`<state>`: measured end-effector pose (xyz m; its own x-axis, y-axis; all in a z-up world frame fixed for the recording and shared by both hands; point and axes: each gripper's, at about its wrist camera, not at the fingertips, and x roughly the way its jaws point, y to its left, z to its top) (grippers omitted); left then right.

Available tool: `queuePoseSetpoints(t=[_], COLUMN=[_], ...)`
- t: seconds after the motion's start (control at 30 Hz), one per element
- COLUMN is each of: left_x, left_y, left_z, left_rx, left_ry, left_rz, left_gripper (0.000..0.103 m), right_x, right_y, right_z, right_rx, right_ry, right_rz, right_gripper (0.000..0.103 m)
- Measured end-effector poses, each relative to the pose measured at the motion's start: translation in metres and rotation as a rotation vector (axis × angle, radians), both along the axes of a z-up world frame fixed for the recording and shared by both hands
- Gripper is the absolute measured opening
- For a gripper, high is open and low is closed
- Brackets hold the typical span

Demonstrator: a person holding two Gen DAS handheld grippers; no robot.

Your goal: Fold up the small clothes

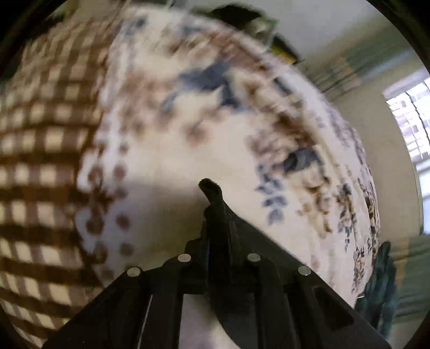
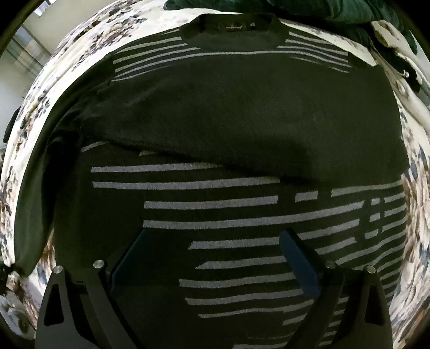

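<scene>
A black sweater (image 2: 242,112) with grey stripes lies flat on the flowered bedspread (image 2: 67,53), collar at the far side, one sleeve folded across its chest. My right gripper (image 2: 212,241) hovers over the sweater's lower half, pointing down, open, with nothing between its blue pads (image 2: 298,257). In the blurred left wrist view my left gripper (image 1: 212,198) is shut. A small tuft of black fabric (image 1: 209,185) sticks out past its tips. It hangs above a bare white part of the bedspread (image 1: 174,161).
A brown and cream checked cloth (image 1: 40,161) lies on the bed to the left in the left wrist view. Dark green clothing (image 2: 295,10) is heaped beyond the sweater's collar. The bed's edge, a wall and a window (image 1: 414,120) show at the right.
</scene>
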<state>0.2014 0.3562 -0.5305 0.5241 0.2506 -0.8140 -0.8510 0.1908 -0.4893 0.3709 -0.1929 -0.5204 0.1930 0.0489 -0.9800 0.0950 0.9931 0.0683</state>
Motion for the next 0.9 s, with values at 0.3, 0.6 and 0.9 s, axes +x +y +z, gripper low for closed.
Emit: queuePoseSetpoints(t=[0.3, 0.6, 0.9], left_x=[0.071, 0.195, 0.286], left_y=[-0.078, -0.279, -0.540], left_z=[0.124, 0.177, 0.134], left_rx=[0.393, 0.450, 0.297], left_ry=[0.035, -0.076, -0.138], left_rz=[-0.294, -0.811, -1.303], left_gripper=[0.008, 0.008, 0.008], right_x=[0.023, 0.029, -0.003], right_y=[-0.027, -0.118, -0.242], right_z=[0.019, 0.027, 0.018], right_rx=[-0.141, -0.043, -0.070], right_ry=[-0.047, -0.057, -0.006], right_rz=[-0.048, -0.161, -0.330], right_gripper=[0.103, 0.103, 0.103])
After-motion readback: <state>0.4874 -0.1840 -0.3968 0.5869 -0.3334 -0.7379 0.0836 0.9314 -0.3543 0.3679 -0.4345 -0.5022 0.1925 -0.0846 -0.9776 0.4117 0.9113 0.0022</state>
